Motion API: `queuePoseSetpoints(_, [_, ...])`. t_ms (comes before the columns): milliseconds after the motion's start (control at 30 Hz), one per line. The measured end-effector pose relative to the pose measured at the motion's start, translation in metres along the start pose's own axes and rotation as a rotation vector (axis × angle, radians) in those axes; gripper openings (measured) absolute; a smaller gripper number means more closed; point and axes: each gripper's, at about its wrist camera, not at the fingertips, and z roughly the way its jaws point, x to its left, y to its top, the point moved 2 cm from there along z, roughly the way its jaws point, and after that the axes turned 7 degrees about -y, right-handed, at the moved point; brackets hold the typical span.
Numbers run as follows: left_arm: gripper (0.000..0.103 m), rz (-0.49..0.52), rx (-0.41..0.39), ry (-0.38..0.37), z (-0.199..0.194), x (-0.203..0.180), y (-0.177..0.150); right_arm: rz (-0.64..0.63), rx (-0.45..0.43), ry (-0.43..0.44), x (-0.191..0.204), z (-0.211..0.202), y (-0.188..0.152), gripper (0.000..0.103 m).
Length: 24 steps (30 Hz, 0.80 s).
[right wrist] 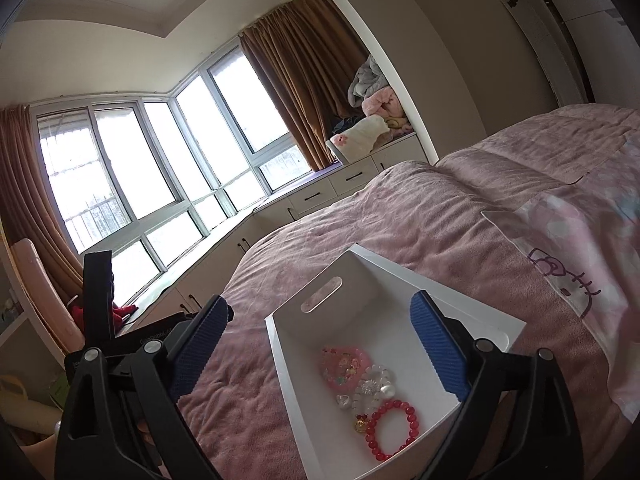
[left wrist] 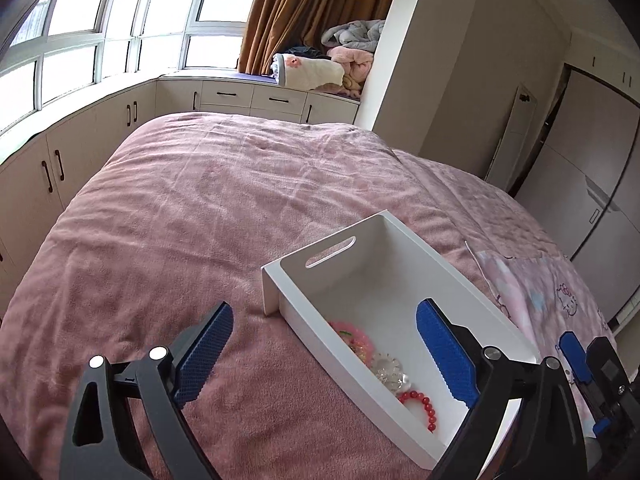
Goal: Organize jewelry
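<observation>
Three bracelets lie together in the white box (right wrist: 400, 320) on the bed (left wrist: 200, 208): red bead bracelet (right wrist: 390, 428), clear crystal bracelet (right wrist: 370, 388), pink bracelet (right wrist: 344, 362). No jewelry is visible outside it; task judged largely complete. Left tongs (left wrist: 324, 356) and right tongs (right wrist: 320, 352) hover spread, holding nothing.

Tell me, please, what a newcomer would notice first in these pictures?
First, the white box lying on the pink bedspread, with a red bead bracelet, a clear bead bracelet and a pink bracelet inside. Next, the blue-padded fingers spread wide above it, and the bright bay window behind.
</observation>
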Motion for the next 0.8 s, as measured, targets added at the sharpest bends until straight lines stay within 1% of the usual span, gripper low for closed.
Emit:
queuePoseSetpoints(33, [0.097,-0.012,-0.011,0.008,-0.01,0.004,-0.004,0.008,-0.004,0.01,0.0,-0.006,0.0,0.099])
queuePoseSetpoints(100, [0.098,-0.01,-0.03,0.036,-0.03,0.008,-0.014,0.023,-0.012,0.034,0.0,-0.018,0.002,0.099])
queuePoseSetpoints(167, [0.098,0.015,-0.051,0.069,-0.048,0.007,-0.023,0.024,-0.015,0.046,0.001,-0.032,0.007,0.099])
queuePoseSetpoints(233, [0.098,0.05,-0.067,0.093,-0.062,0.001,-0.032,0.019,0.029,0.077,0.002,-0.04,0.014,0.099])
queuePoseSetpoints(300, [0.098,0.086,-0.081,0.123,-0.075,-0.008,-0.039,-0.038,0.079,0.079,0.008,-0.05,0.02,0.099])
queuePoseSetpoints(400, [0.099,0.113,-0.117,0.143,-0.093,-0.022,-0.05,-0.168,0.119,0.038,0.017,-0.068,0.025,0.099])
queuePoseSetpoints(533, [0.099,0.113,-0.145,0.156,-0.105,-0.04,-0.066,-0.316,0.111,-0.032,0.021,-0.096,0.019,0.099])
queuePoseSetpoints(667, [0.099,0.1,-0.156,0.19,-0.111,-0.053,-0.089,-0.441,0.115,-0.088,0.023,-0.11,-0.006,0.098])
queuePoseSetpoints(733, [0.099,0.104,-0.172,0.202,-0.113,-0.059,-0.099,-0.505,0.094,-0.124,0.024,-0.115,-0.022,0.098])
queuePoseSetpoints(800, [0.099,0.11,-0.176,0.218,-0.114,-0.064,-0.108,-0.539,0.076,-0.154,0.024,-0.117,-0.036,0.098])
